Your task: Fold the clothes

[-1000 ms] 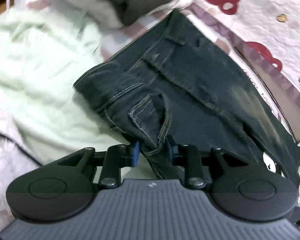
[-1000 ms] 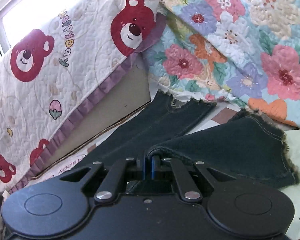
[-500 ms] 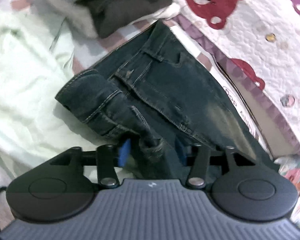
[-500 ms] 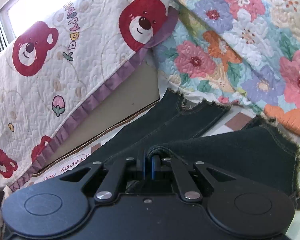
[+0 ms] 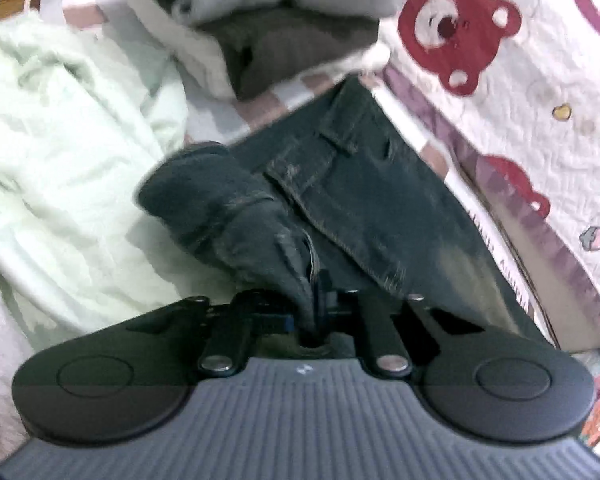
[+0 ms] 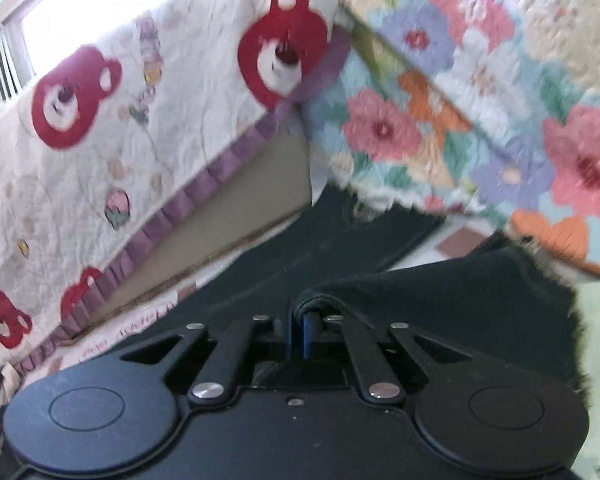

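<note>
Dark blue jeans (image 5: 372, 200) lie across the bed, waistband toward the top of the left wrist view. My left gripper (image 5: 314, 308) is shut on a bunched fold of the jeans near the waistband and pocket. In the right wrist view the jeans (image 6: 440, 304) show their legs, one frayed hem folded back toward me. My right gripper (image 6: 300, 324) is shut on that folded leg edge, with denim draped over its blue pads.
A pale green garment (image 5: 68, 152) lies left of the jeans. A pile of grey and white clothes (image 5: 268, 32) sits beyond the waistband. A bear-print quilt (image 6: 120, 128) hangs over the bed's side, and a floral quilt (image 6: 480, 100) rises at the right.
The left gripper has gone from open around the waistband fold to shut on it and has lifted it. The right gripper stays shut on the leg and has shifted slightly forward.
</note>
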The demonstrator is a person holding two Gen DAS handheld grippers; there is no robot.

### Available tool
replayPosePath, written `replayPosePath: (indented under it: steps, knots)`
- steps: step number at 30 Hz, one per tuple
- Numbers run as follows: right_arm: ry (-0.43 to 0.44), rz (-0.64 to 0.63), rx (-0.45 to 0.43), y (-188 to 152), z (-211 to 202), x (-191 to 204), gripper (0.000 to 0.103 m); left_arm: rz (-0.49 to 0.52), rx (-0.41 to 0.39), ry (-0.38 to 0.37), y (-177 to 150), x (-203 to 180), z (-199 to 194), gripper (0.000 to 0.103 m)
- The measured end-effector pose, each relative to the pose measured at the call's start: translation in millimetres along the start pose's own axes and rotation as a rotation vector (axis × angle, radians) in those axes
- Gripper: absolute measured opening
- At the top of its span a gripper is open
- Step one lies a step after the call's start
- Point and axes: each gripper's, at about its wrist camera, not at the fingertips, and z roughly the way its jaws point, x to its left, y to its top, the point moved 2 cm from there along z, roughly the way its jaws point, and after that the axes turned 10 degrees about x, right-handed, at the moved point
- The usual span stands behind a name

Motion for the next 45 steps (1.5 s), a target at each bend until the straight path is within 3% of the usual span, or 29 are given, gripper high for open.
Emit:
replayPosePath:
  steps: [6, 10, 15, 19, 22, 30, 35, 40, 45]
  knots:
    - [0.006, -0.01, -0.037, -5.7, -37.9, -14.6, 0.005, 0.098, -0.06, 0.016, 1.6, -14.8, -10.7, 0.007]
    - [0.025, 0.012, -0.048, 2.0, -28.3, -10.2, 0.005, 0.118, -0.081, -0.003, 18.1, -30.2, -12.6, 0.007]
    - [0.071, 0.01, -0.042, 41.3, 22.2, 1.1, 0.005, 0.146, -0.103, 0.001, 50.5, -61.0, 3.3, 0.007]
    - [0.051, -0.103, 0.004, 75.1, 69.7, 28.9, 0.005, 0.202, -0.143, 0.12, 69.4, -96.7, 36.9, 0.007]
    - [-0.006, -0.216, 0.022, 89.5, 103.2, 50.1, 0.005, 0.222, -0.186, 0.159, 79.1, -122.2, 56.7, 0.007]
    - [-0.054, -0.341, 0.058, 117.0, 164.0, 80.4, 0.005, 0.237, -0.192, 0.152, 115.2, -157.1, 90.6, 0.007]
    - [-0.099, -0.395, 0.145, 133.7, 215.0, 101.4, 0.005, 0.256, -0.183, 0.154, 124.6, -162.4, 116.2, 0.007]
    - [-0.15, -0.475, 0.196, 127.1, 260.6, 119.1, 0.005, 0.281, -0.174, 0.152, 128.7, -162.4, 139.3, 0.008]
    - [-0.156, -0.429, 0.24, 135.3, 285.9, 124.6, 0.005, 0.322, -0.156, 0.172, 142.5, -181.4, 153.4, 0.008]
